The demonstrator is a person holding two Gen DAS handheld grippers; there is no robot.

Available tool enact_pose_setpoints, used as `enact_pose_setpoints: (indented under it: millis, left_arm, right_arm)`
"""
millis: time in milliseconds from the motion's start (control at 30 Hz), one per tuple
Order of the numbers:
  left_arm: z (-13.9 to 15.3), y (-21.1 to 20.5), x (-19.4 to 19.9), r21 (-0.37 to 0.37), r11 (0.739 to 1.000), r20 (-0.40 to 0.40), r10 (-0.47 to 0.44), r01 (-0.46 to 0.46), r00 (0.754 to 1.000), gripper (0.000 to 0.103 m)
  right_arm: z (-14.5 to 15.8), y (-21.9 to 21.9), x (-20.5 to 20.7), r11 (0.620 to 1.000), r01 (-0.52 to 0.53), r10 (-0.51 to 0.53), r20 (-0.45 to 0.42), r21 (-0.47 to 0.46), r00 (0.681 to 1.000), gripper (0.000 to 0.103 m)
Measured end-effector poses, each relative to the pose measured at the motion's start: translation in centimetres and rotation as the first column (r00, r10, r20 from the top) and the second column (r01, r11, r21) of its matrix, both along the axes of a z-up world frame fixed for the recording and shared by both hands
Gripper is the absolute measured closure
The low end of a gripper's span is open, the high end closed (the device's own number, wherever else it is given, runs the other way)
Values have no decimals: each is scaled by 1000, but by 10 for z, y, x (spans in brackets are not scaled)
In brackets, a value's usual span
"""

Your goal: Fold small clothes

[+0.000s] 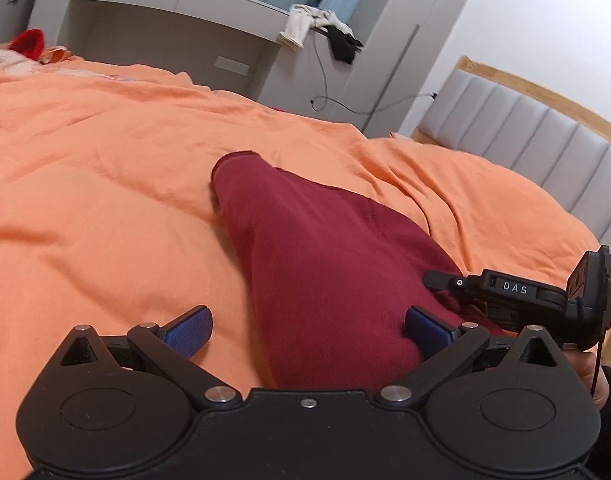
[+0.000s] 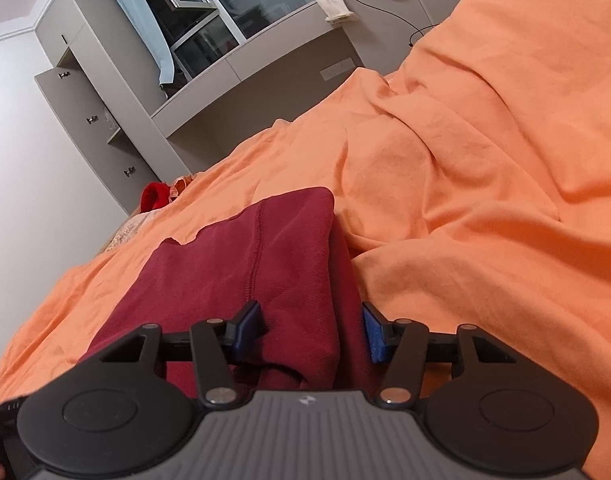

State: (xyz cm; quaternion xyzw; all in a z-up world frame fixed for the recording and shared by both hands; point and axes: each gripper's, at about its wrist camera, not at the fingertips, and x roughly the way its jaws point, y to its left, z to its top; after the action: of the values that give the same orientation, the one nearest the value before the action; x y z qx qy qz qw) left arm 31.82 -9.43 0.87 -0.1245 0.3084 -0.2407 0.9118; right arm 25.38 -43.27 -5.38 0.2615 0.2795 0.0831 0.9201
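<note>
A dark red garment (image 1: 321,264) lies folded on the orange bed cover (image 1: 105,184). My left gripper (image 1: 309,332) is open, its blue pads (image 1: 191,330) wide apart, with the garment's near end between them. My right gripper (image 2: 311,330) is open around the garment's (image 2: 241,272) near edge, one blue pad (image 2: 249,328) resting on the cloth. The right gripper's black body also shows in the left wrist view (image 1: 517,300), at the garment's right edge.
The orange bed cover (image 2: 485,184) is rumpled into ridges. A grey padded headboard (image 1: 537,152) stands at the right. Grey cabinets (image 1: 177,28) run behind the bed, with white and black clothes (image 1: 321,28) draped on top. A red item (image 2: 155,196) lies at the bed's far edge.
</note>
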Motion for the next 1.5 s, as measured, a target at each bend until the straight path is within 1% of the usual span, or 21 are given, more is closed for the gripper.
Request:
enact_pose_setpoints:
  millis: [67,167,200,267,333,400,567,1033,1133,1200,1233,1267,1333,1400,1433,1500]
  left_arm:
    - [3,-4,11,15,1000,-8,-16,16,1000,1]
    - [-3,-10,33,41,996,-76,-72,75,995,0]
    - [-6,-11,39,39,995,-92,-88,92,992,0]
    - [-15,-6,44,-1,995,-101,-100,101,990,0]
    - [-22,-3,43,-34,995,-95,-95,92,991,0]
    - [-23,-5,41,-26,995,-82,-96,94,992,0]
    - [-25,-4,36,-32,995,-62,-93,91,994,0]
    - [-25,-1,34,-37,996,-56,-89,87,994,0]
    - [-25,-1,34,-36,996,-56,-88,86,995,0]
    - [-24,-1,34,-34,996,-56,-87,85,995,0]
    - [-23,-1,34,-32,996,-56,-88,86,995,1]
    - [-22,-1,34,-29,996,-58,-86,84,995,1]
    - [-19,-1,34,-34,996,-65,-85,83,994,4]
    - [-18,1,34,-57,994,-71,-94,90,993,16]
    - [-17,1,34,-73,993,-78,-103,97,992,19]
    - [-17,0,35,-85,992,-88,-104,97,991,27]
  right_arm:
    - [-1,0,1,1000,1,-1,-4,6,1000,41]
    - [-4,0,2,1000,2,-2,-10,8,1000,40]
    - [-5,-1,3,1000,3,-2,-11,11,1000,39]
    - [-6,-1,4,1000,2,-1,-13,14,1000,38]
    - [-6,1,5,1000,-2,2,-12,9,1000,35]
    - [-7,3,5,1000,-8,8,-9,-2,1000,33]
    - [-8,4,3,1000,-8,8,-3,-3,1000,32]
    - [-7,5,2,1000,-6,6,2,-12,1000,33]
    - [-3,9,0,999,-6,6,14,-43,1000,40]
    - [0,12,-1,998,-12,13,24,-60,1000,53]
    - [2,14,-2,998,-14,16,30,-68,999,56]
    - [5,17,-2,997,-15,19,38,-82,999,63]
    - [11,25,-4,990,-14,22,57,-137,998,66]
    - [17,37,-5,972,-14,33,77,-237,997,69]
    - [21,44,-6,959,-13,41,91,-285,995,70]
    - [28,56,-10,936,-11,58,122,-352,991,73]
